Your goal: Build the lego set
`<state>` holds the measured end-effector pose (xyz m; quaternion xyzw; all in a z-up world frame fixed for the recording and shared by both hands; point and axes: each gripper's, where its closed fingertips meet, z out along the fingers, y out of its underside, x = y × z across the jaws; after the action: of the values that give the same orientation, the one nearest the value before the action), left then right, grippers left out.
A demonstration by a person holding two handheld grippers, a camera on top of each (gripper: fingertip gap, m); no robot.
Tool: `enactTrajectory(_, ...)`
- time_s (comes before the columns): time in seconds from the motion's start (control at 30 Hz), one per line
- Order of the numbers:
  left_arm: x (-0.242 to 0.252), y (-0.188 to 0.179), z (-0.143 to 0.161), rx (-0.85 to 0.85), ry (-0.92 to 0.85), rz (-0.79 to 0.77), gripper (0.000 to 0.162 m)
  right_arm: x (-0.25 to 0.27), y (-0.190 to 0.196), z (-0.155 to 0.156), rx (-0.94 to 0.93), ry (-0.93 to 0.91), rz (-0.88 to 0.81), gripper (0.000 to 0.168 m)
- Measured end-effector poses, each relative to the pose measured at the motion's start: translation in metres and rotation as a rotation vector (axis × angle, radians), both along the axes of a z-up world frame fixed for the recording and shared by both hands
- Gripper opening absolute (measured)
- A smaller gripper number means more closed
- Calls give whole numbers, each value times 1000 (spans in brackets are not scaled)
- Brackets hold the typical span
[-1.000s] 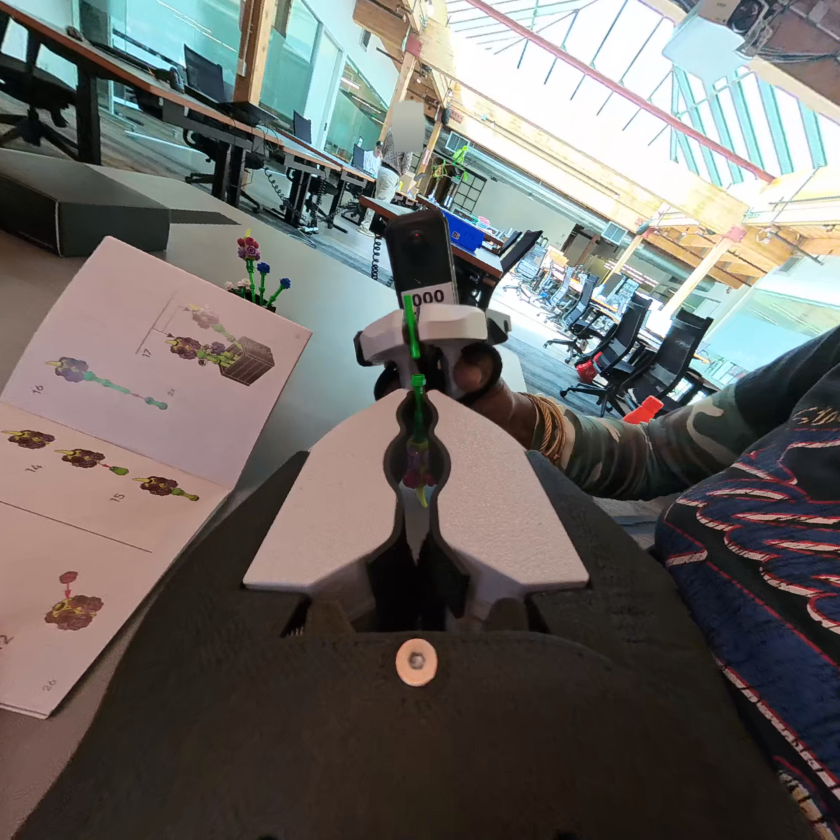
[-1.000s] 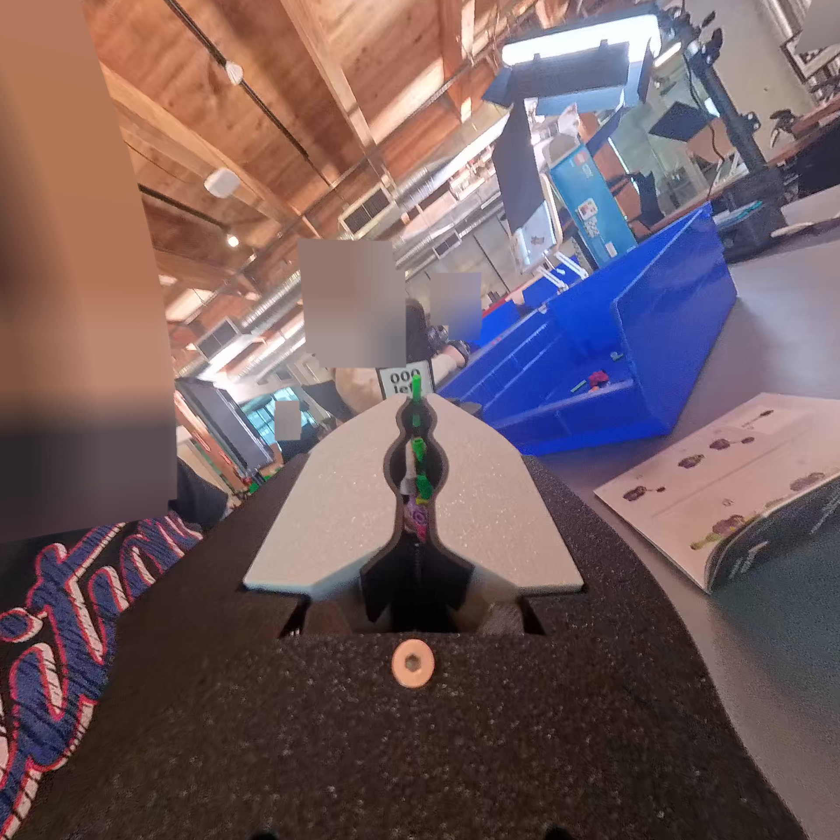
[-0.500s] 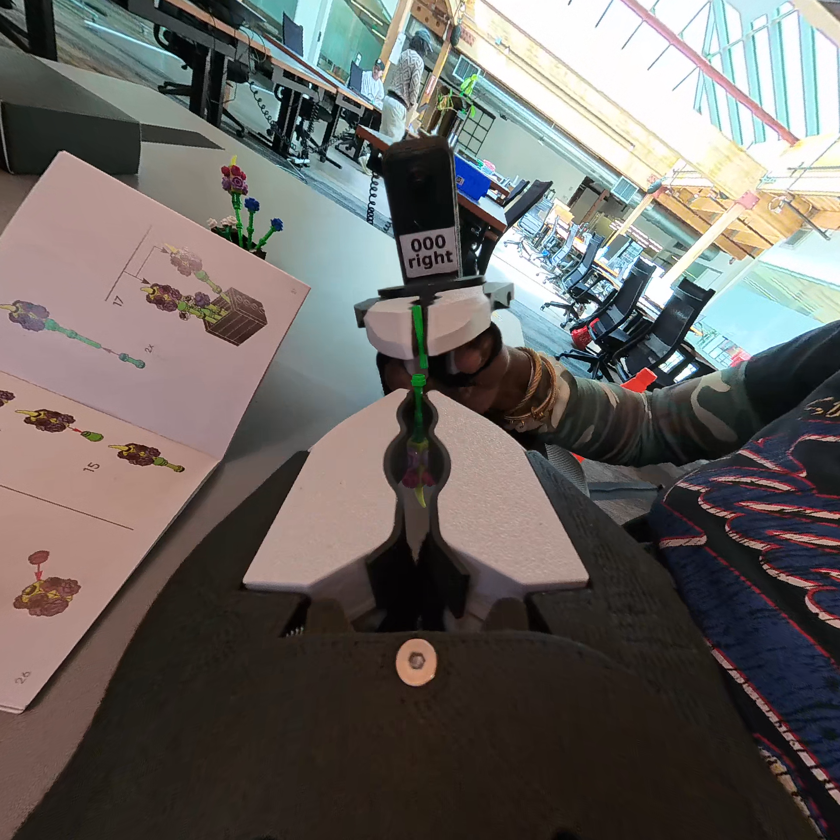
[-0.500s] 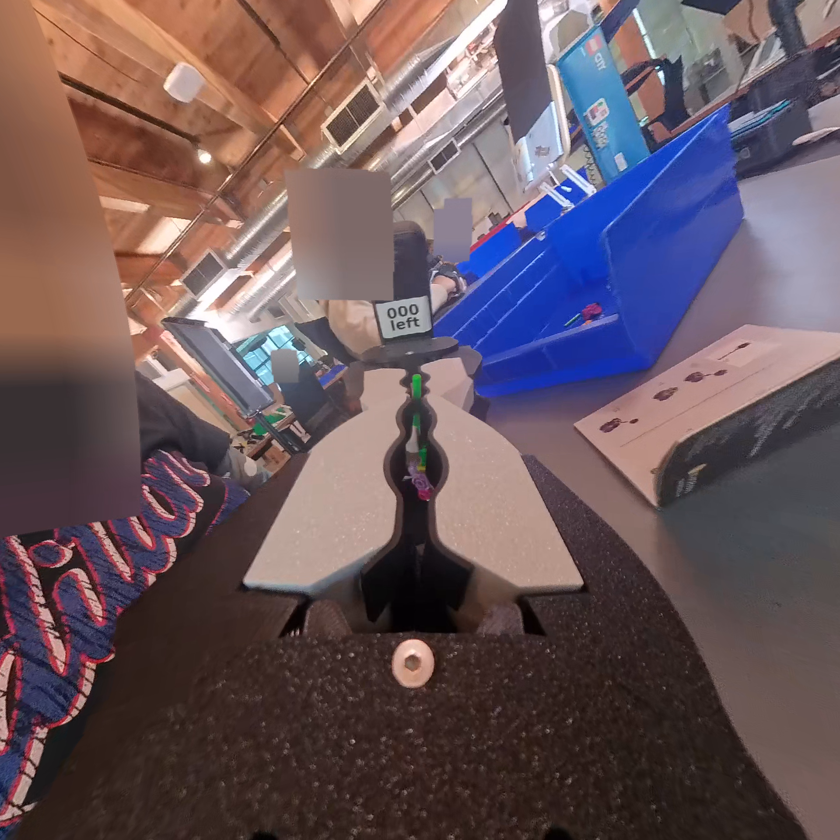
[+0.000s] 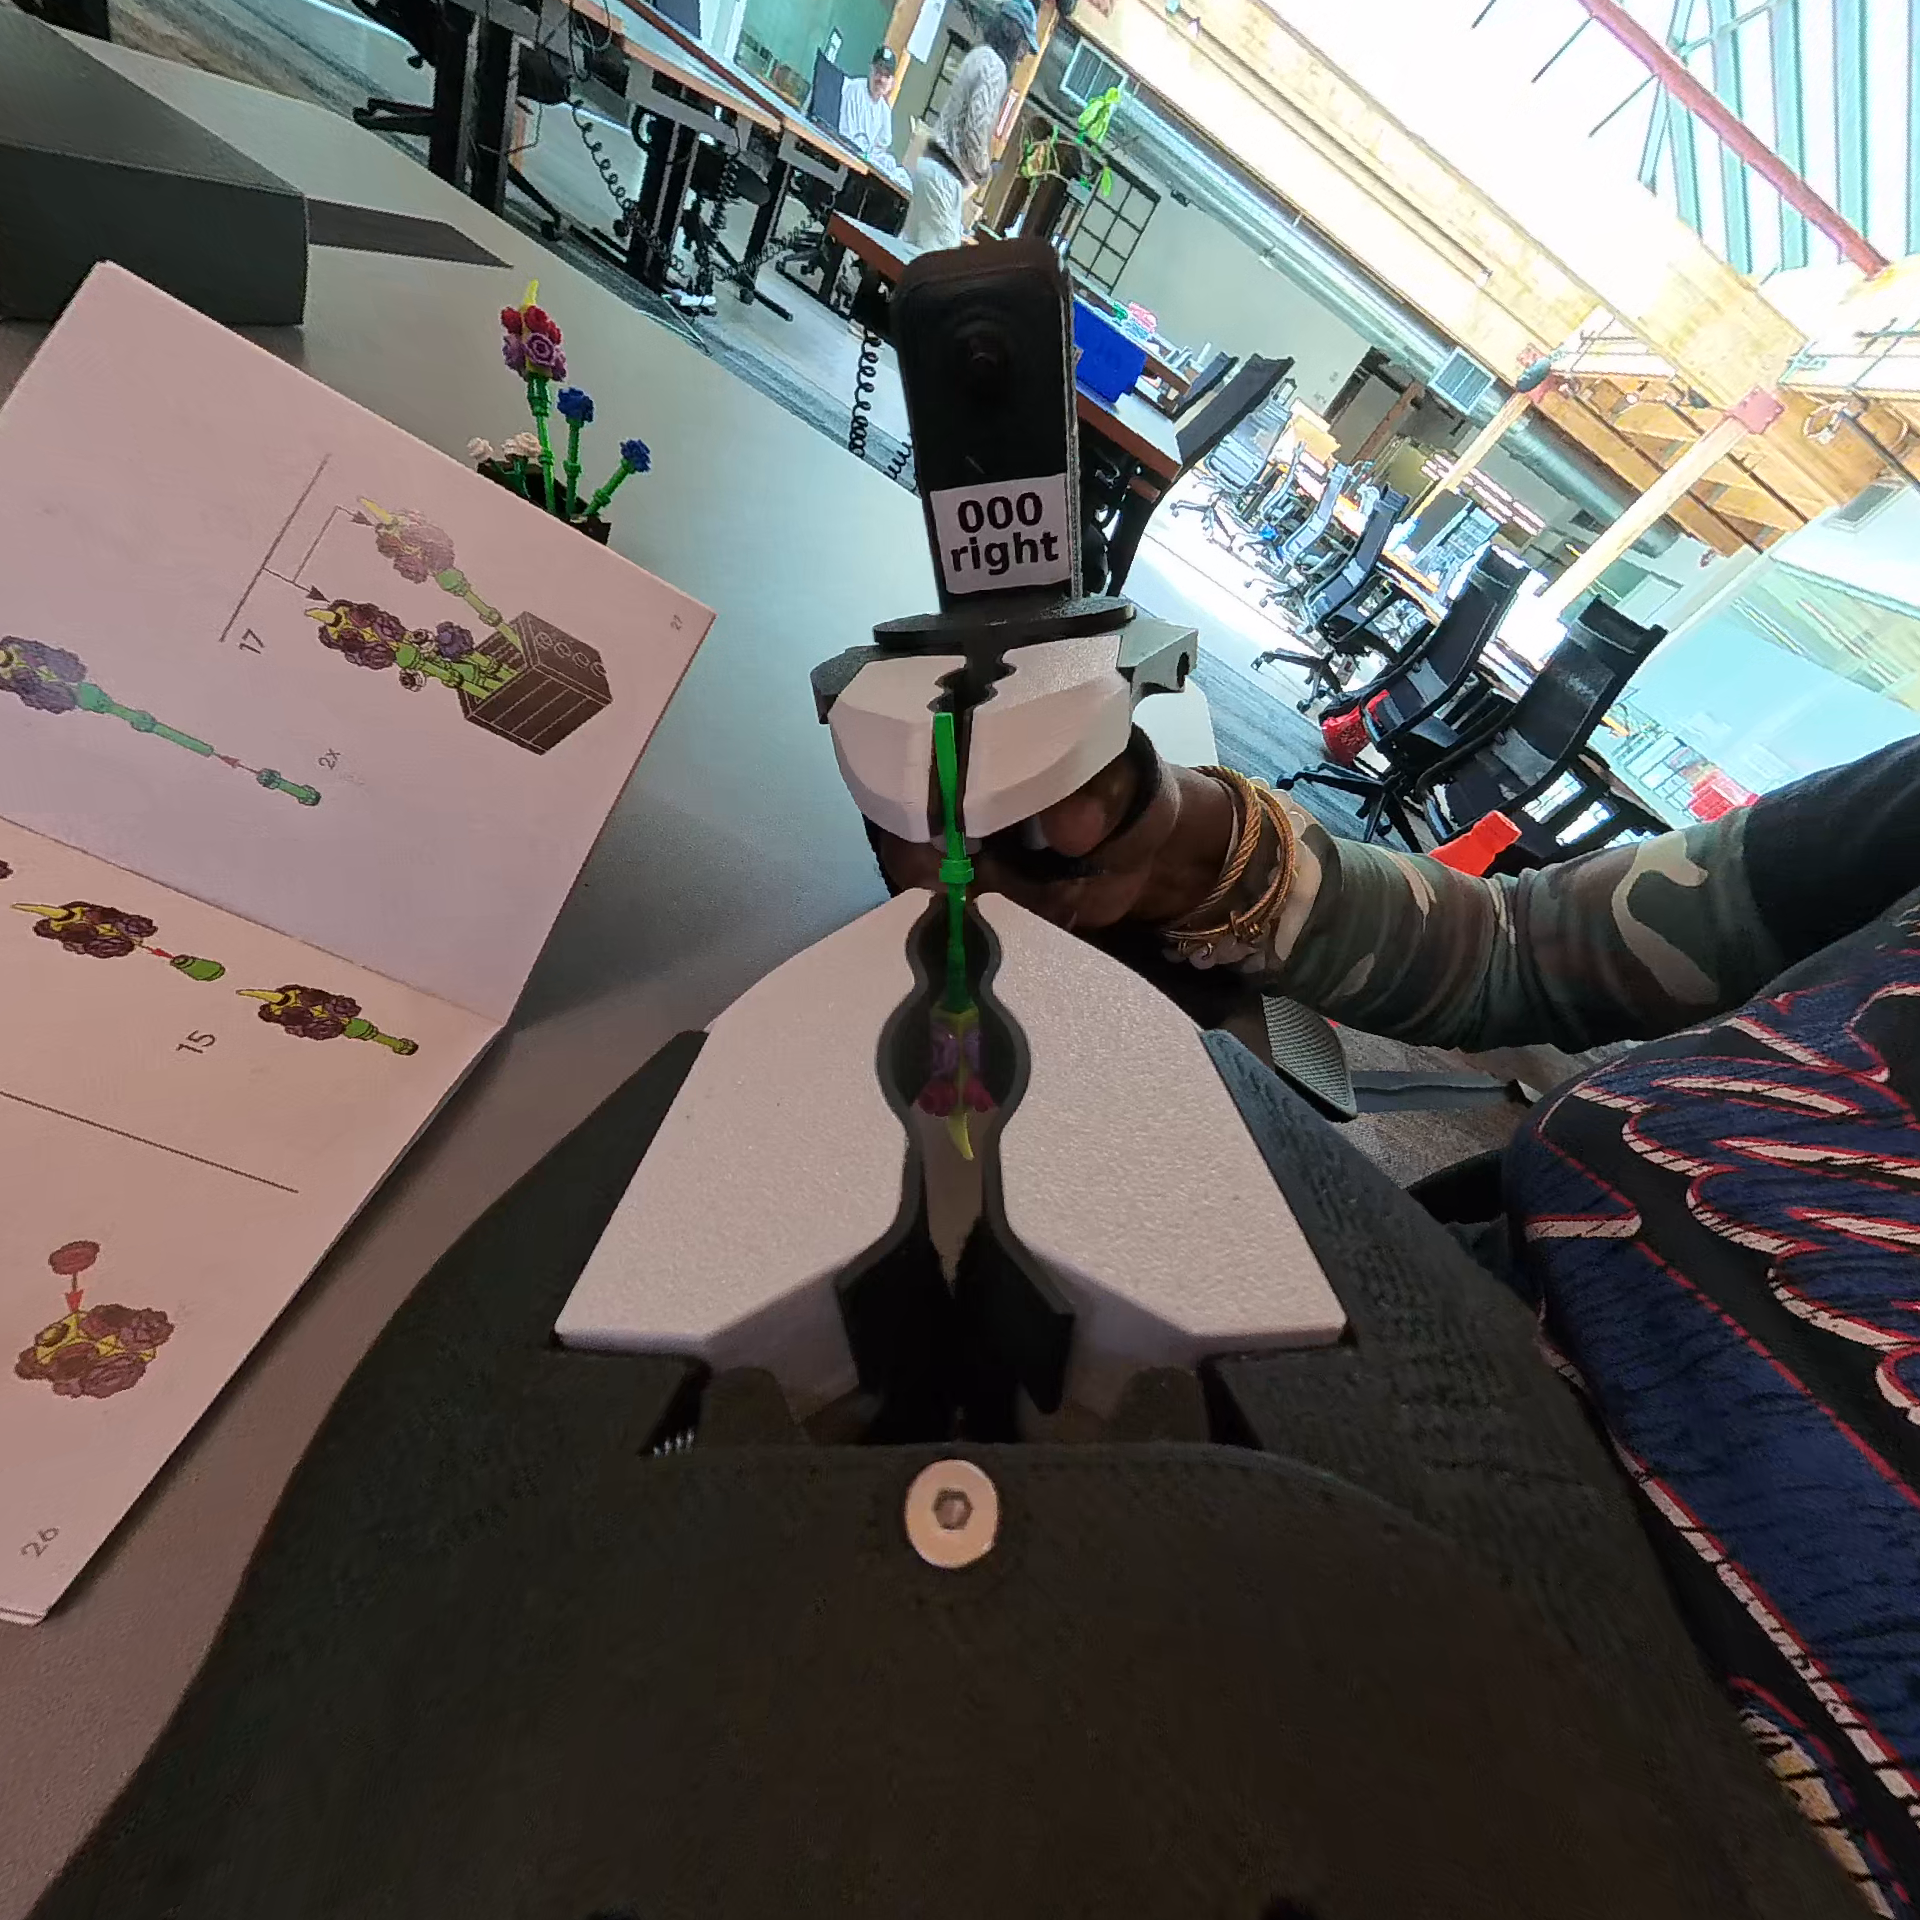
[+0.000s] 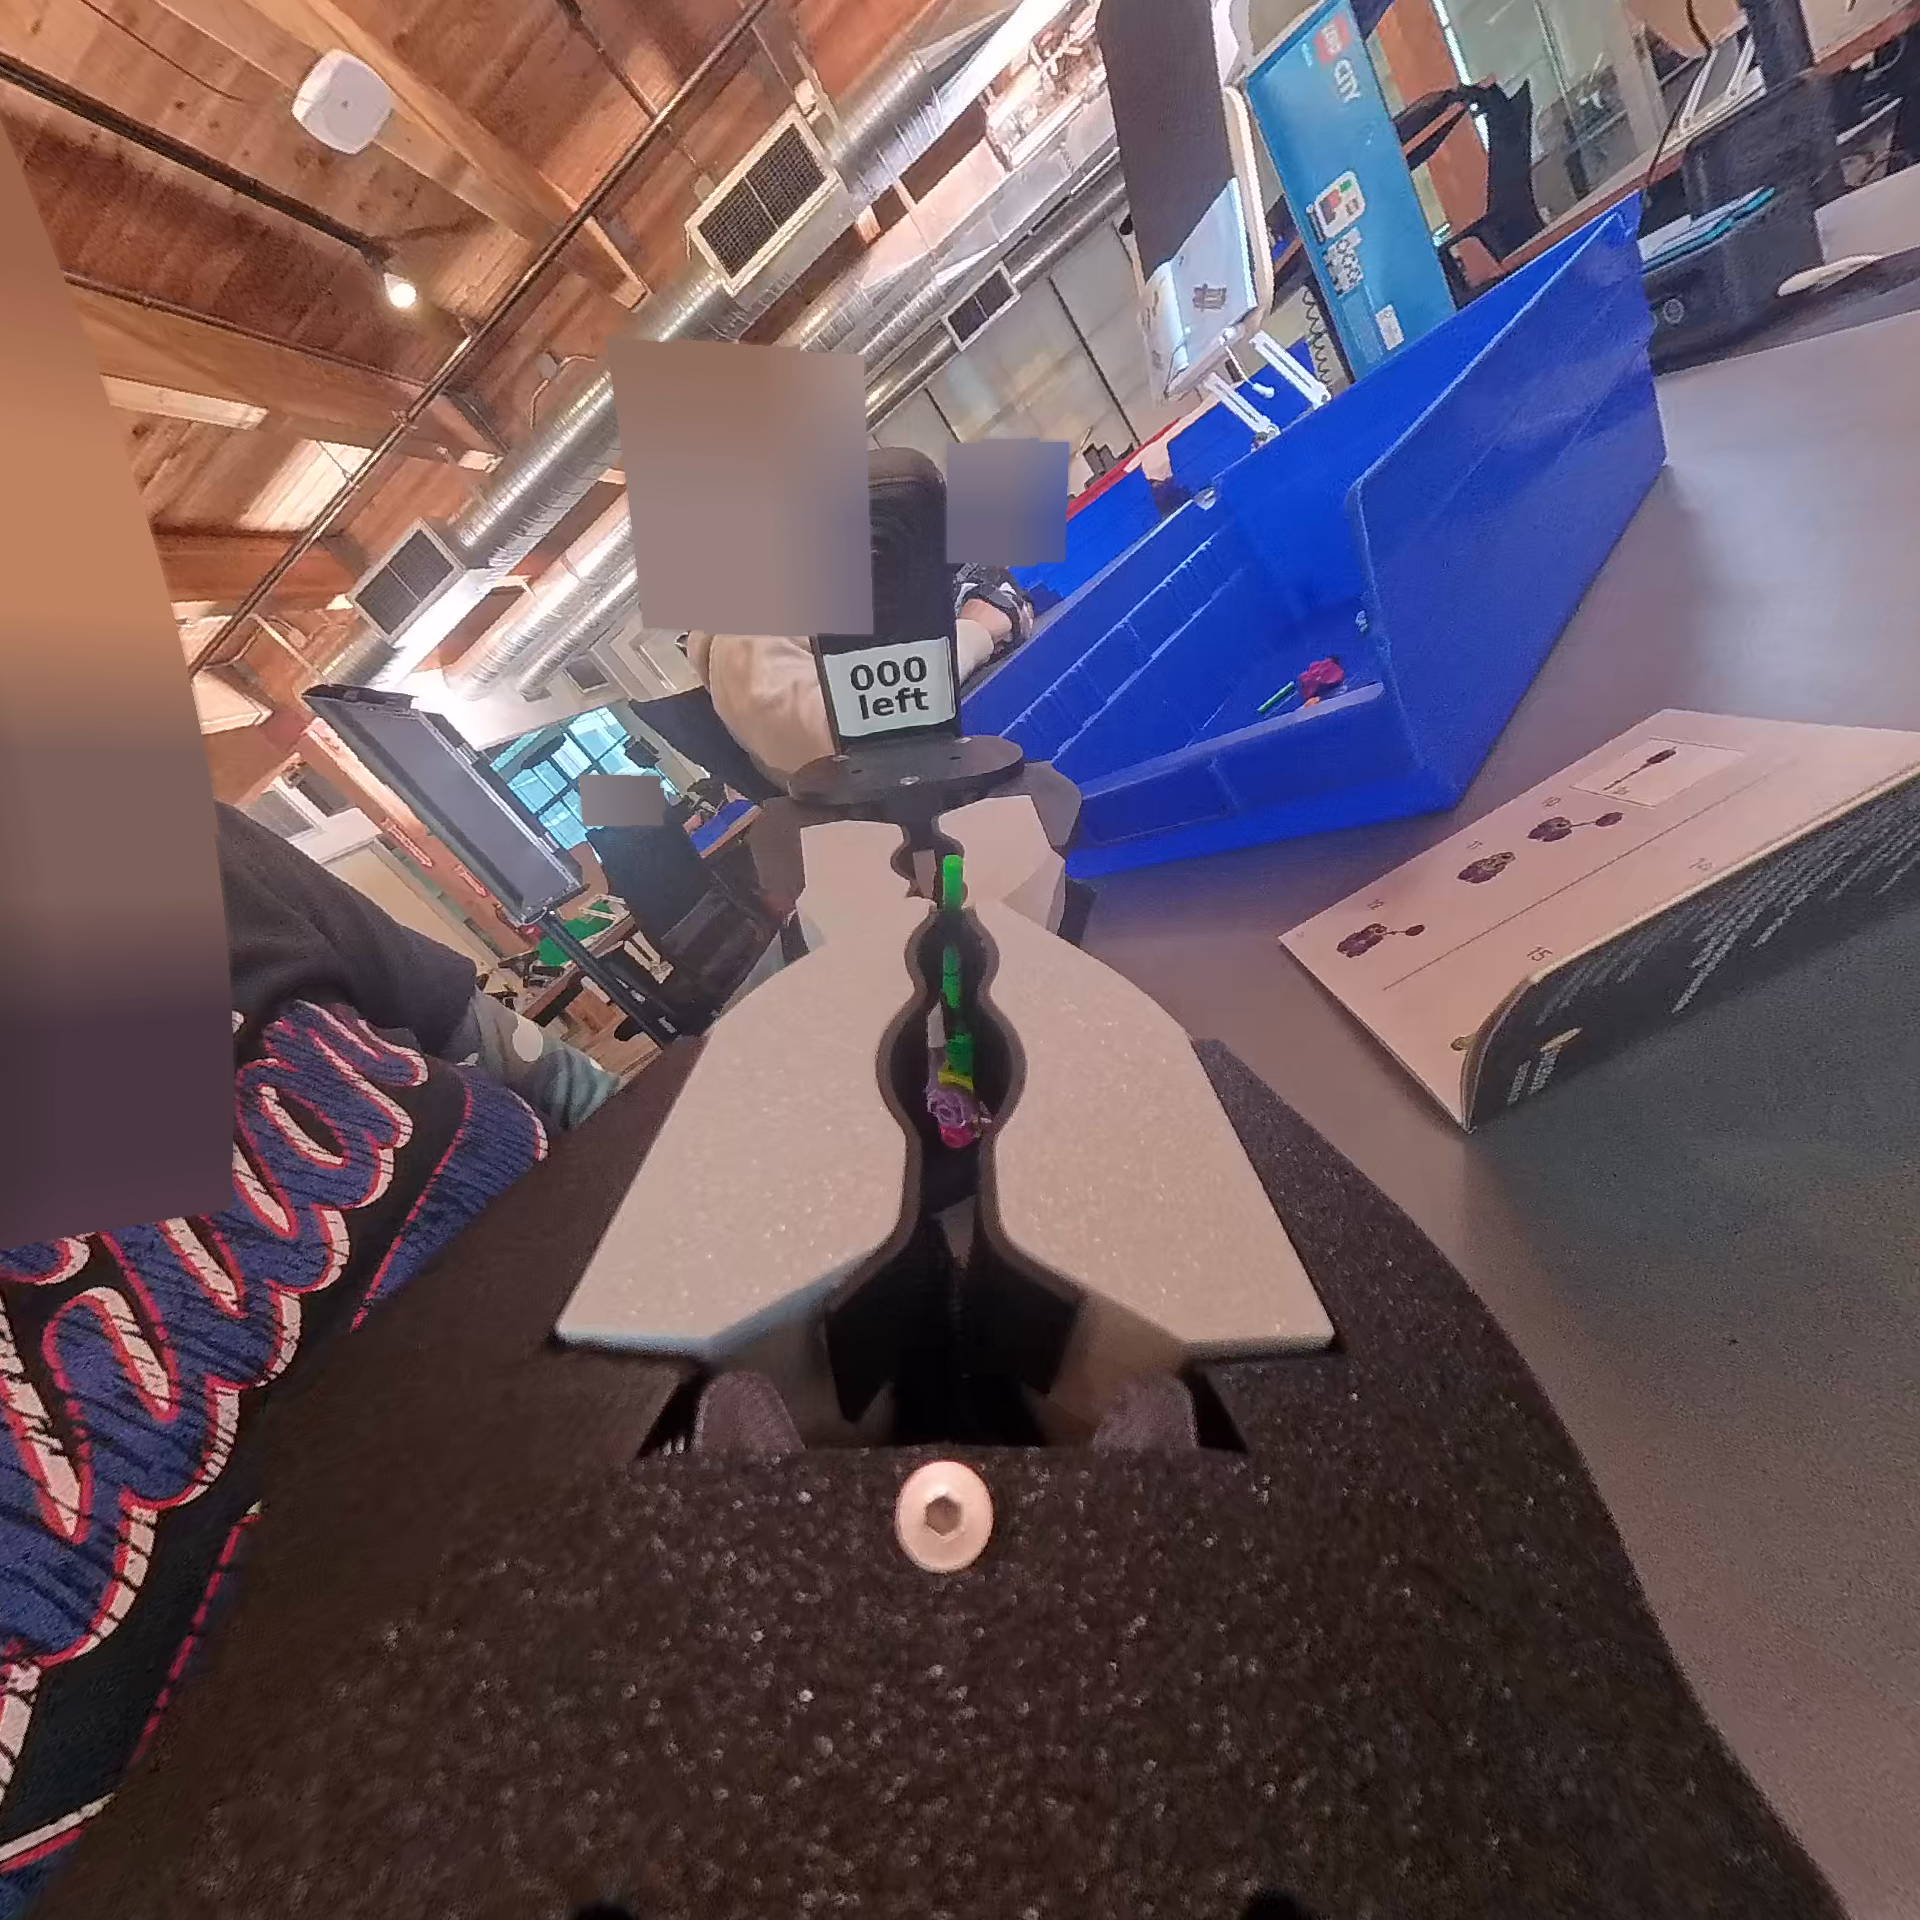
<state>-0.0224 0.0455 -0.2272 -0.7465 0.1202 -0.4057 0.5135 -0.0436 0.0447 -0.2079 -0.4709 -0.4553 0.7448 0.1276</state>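
Left wrist view: left claw [image 5: 953, 914] clenched on flower stem [image 5: 952, 966], purple bloom and yellow tip seated in the notch between the fingers, green shaft running out toward 12 o'clock. Right claw [image 5: 948, 727] opposite, at 12 o'clock, clenched on the far end of the same shaft; a second ago tilted and partly behind the shaft, now squarer on, its camera block upright. Judged: both claws lined up on one axis, pressing stem segments together, or about to part them; join itself too small to tell. Instruction booklet [image 5: 312, 831] open on the surface [image 5: 790, 540] at 9 o'clock, nearer and larger than a second ago. Finished flower pot [image 5: 551, 447] at 11 o'clock beyond the booklet, holding purple, red and blue blooms on green stalks. Dark box [image 5: 135, 208] at 10 o'clock. Right wrist view: right claw [image 6: 951, 909] clamped on the green shaft, bloom and a white piece in the notch; left claw at 12 o'clock, touching tip to tip. Blue parts bin [image 6: 1455, 540] at 2 o'clock, a few loose pieces, magenta and green, in its near compartment; other compartments not visible. Booklet at 3 o'clock. View pitched lower than a second ago, more surface showing.
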Motion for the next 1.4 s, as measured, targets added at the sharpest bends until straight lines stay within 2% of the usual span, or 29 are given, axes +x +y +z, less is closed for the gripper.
enactTrajectory(0.47, -10, 5, 1, -32, -86, 43, 2, -9, 5, -3, -24, -5, -99, 3)
enactTrajectory(0.57, -10, 5, 0, -34, -86, 47, 2, -10, 5, -4, -63, -23, -79, 3)
enactTrajectory(0.9, -10, 5, -5, -50, -49, 61, 1, -10, 1, -14, 41, -77, -91, 4)
enactTrajectory(1.03, -10, 6, -4, -44, -50, 59, 1, -9, 3, -10, 64, -35, -117, 3)
enactTrajectory(1.07, -10, 6, -2, -35, -55, 57, 2, -9, 4, -8, 37, -24, -120, 4)
enactTrajectory(1.13, -12, 5, 2, -20, -88, 55, 2, -9, 12, 1, -84, 8, -129, 17)
enactTrajectory(1.2, -13, 5, 4, -17, -110, 56, 2, -6, 24, 8, -162, 52, -168, 17)
enactTrajectory(1.4, -9, 4, 0, -42, -84, 31, 2, -9, 5, 2, -38, 27, -107, 12)
